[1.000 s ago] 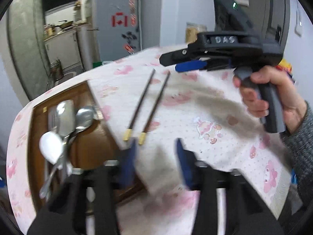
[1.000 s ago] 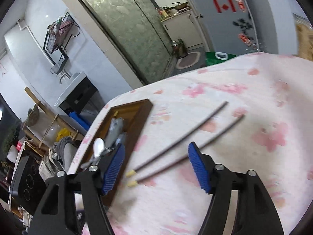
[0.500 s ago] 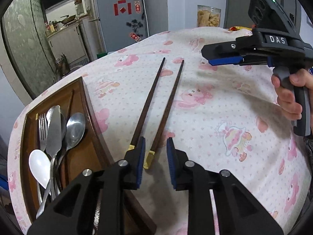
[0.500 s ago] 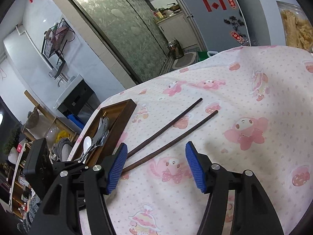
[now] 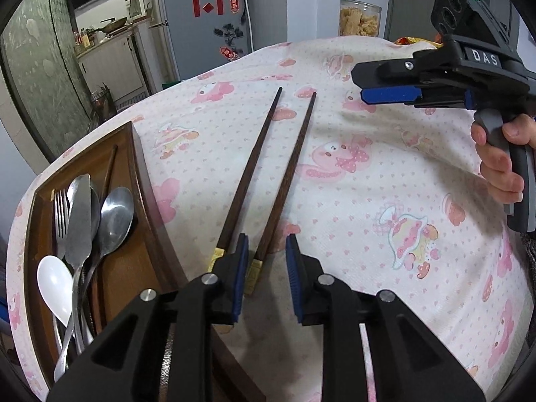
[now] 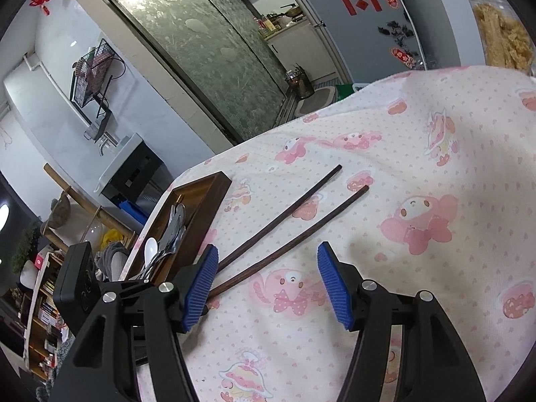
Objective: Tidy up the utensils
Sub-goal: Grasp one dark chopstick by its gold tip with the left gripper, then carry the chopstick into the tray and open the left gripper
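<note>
The left hand-held gripper (image 5: pixel 267 261) has come down and narrowed to straddle one chopstick (image 5: pixel 284 181), not yet pinching; the right hand-held gripper (image 6: pixel 268 284) hovers spread, so pickup looks imminent.

The left wrist view looks steeply down along its tool (image 5: pixel 266 264), close over the counter (image 5: pixel 368 207), with the chopsticks (image 5: pixel 254 167) running toward 12 o'clock and the wooden tray (image 5: pixel 140 174) at 9. The right wrist view faces more shallowly across the counter from the other side. Both share the chopsticks (image 6: pixel 294 224) and the tray (image 6: pixel 204 201).
</note>
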